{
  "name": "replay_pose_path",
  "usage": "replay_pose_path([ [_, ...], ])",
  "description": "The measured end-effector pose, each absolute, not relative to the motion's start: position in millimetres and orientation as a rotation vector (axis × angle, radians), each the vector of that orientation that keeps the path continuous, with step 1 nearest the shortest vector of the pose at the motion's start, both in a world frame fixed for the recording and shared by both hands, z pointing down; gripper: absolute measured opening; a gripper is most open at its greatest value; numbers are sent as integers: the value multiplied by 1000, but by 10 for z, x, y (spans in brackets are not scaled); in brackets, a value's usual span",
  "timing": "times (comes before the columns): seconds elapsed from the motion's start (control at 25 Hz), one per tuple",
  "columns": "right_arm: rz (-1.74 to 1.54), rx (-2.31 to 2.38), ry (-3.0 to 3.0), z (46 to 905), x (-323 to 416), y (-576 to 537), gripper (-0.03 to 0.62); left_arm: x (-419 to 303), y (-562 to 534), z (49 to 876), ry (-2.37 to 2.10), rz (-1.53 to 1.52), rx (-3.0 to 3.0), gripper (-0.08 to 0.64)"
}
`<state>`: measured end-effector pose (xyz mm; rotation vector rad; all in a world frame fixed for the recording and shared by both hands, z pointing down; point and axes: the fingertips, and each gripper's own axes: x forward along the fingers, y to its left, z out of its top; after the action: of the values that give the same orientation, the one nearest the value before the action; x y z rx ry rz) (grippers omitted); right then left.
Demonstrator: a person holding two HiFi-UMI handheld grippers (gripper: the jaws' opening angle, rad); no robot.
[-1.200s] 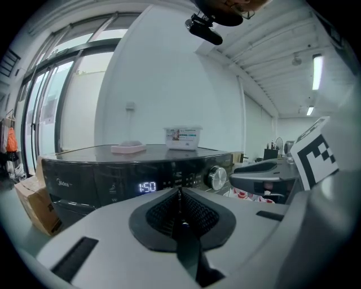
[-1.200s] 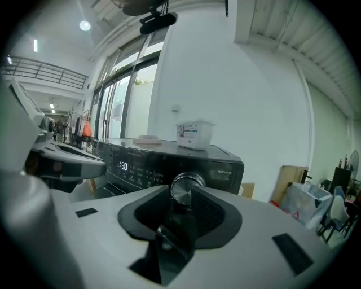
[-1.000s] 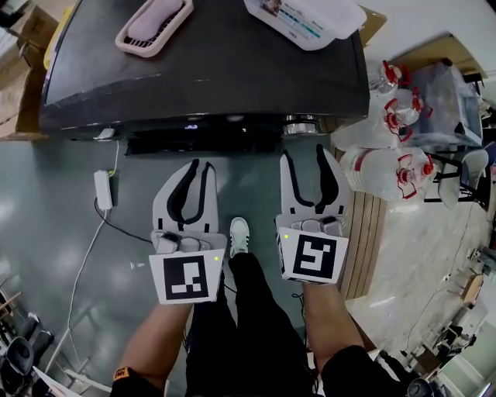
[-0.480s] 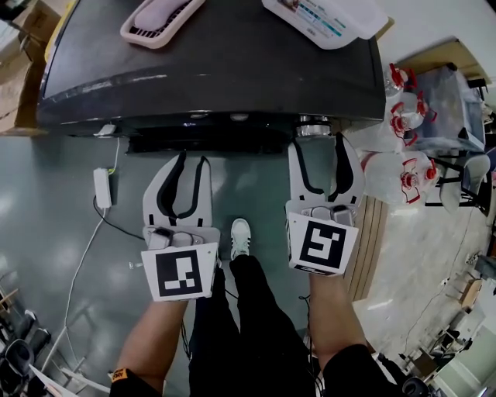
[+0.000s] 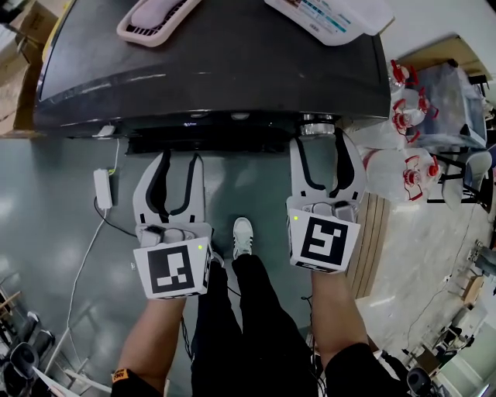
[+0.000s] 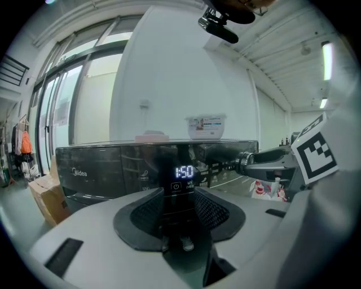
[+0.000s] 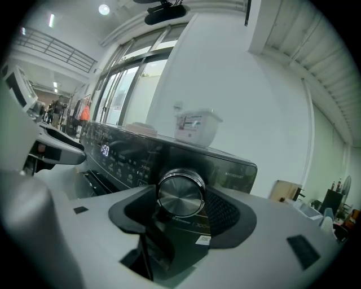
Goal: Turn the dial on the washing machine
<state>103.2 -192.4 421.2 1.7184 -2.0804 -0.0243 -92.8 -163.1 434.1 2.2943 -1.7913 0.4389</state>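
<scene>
The dark washing machine [image 5: 209,70] fills the top of the head view. Its silver dial [image 5: 315,124] sits at the right end of the front panel. My right gripper [image 5: 319,145] reaches up to it. In the right gripper view the dial [image 7: 180,193] stands between the two pads with a gap on each side, and the jaws are closing. My left gripper [image 5: 177,159] hovers in front of the panel's middle, its jaws opening with nothing between them. In the left gripper view it [image 6: 179,206] faces the lit display [image 6: 183,171].
A pink basket [image 5: 155,15] and a white tub [image 5: 333,15] lie on the machine's top. Water bottles [image 5: 403,116] stand to the right beside a wooden pallet [image 5: 372,233]. A white power adapter [image 5: 102,188] with its cable lies on the floor at left. My shoe [image 5: 242,235] is below.
Both grippers have moved toward the machine. The right one has come up around the dial. The left gripper's jaws have spread wider.
</scene>
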Motion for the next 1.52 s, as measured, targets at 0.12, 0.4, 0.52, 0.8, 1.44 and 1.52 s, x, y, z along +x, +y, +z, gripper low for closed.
replay_pose_path([
  [0.12,-3,1752,-2110,4198,1040,-1936,284,-957,-1617,4382,-1791,441,2285,161],
  [0.4,365,1877,-2226,4211,1110,-1941,282,-995,-1591,4435,-1793,438,2273,160],
  [0.52,534,1912,-2274,4212,1136,-1943,282,-994,-1581,4426,-1793,431,2271,160],
  [0.8,482,1876,-2256,4231,1142,-1942,288,-978,-1570,4386,-1789,438,2279,160],
  [1.44,83,1795,-2101,4203,1056,-1964,287,-956,-1539,4397,-1758,479,2299,160],
  [1.52,210,1838,-2160,4203,1080,-1968,287,-940,-1544,4415,-1752,483,2297,160],
])
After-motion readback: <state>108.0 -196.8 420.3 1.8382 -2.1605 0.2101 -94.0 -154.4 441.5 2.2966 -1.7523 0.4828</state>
